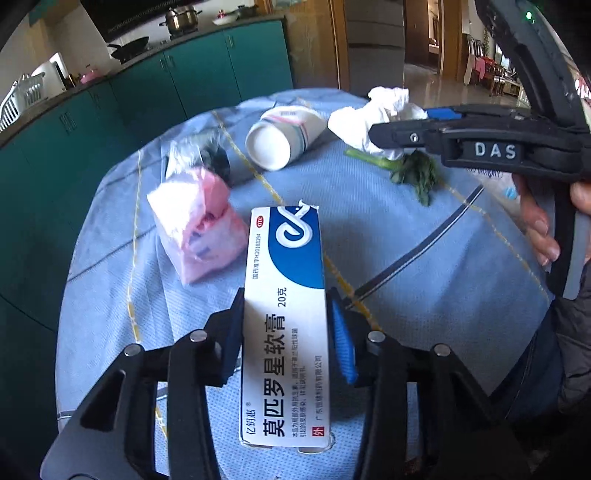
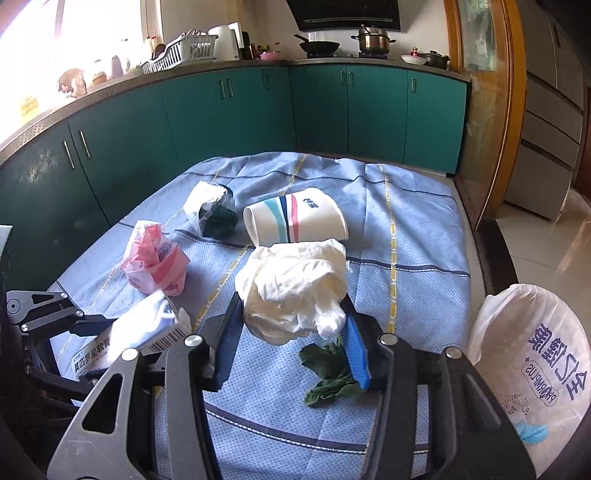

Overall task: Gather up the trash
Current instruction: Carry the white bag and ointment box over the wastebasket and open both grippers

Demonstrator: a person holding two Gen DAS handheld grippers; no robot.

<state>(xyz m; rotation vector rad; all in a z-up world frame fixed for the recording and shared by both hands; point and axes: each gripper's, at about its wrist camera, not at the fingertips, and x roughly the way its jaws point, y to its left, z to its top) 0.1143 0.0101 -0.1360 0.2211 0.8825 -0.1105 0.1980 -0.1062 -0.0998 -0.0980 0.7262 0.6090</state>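
White plastic bag hangs at the table's right edge, contents hidden; paper cup lies tipped, empty; left gripper pinches an ointment box; right gripper clamps crumpled tissue above blue tablecloth.

Kitchen with teal cabinets along a curved worktop.
Bright window at left; glossy tiled floor, wooden door frame at right.

Table under blue checked cloth: paper cup on side mid-table, pink wrapper toward left edge, green leaf near front edge.
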